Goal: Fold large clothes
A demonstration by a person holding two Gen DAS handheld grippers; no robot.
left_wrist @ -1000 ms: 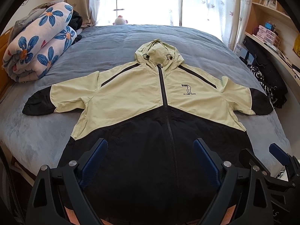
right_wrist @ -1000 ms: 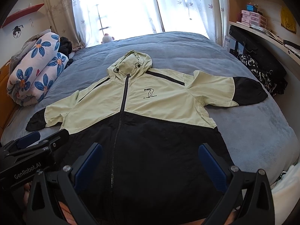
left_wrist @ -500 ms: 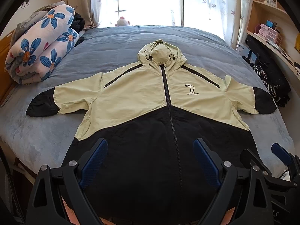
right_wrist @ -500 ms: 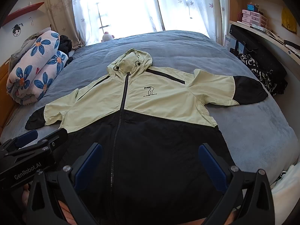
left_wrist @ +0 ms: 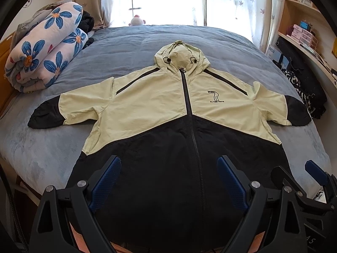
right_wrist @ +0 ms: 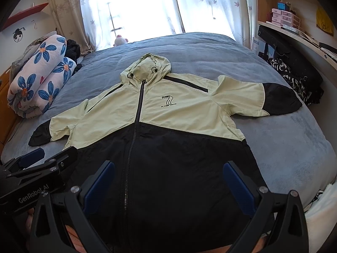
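The left gripper (left_wrist: pixel 168 181) and the right gripper (right_wrist: pixel 168 186) both hang with jaws spread wide, holding nothing, over the black hem of the jacket (left_wrist: pixel 147 105). It lies flat, zipped, sleeves outspread on the plush blue-grey bed (left_wrist: pixel 134 44); its crinkly shell is pale green above. Far left ahead sits a rolled floral quilt (left_wrist: pixel 44 52); right, cluttered shelves (left_wrist: pixel 303 31).
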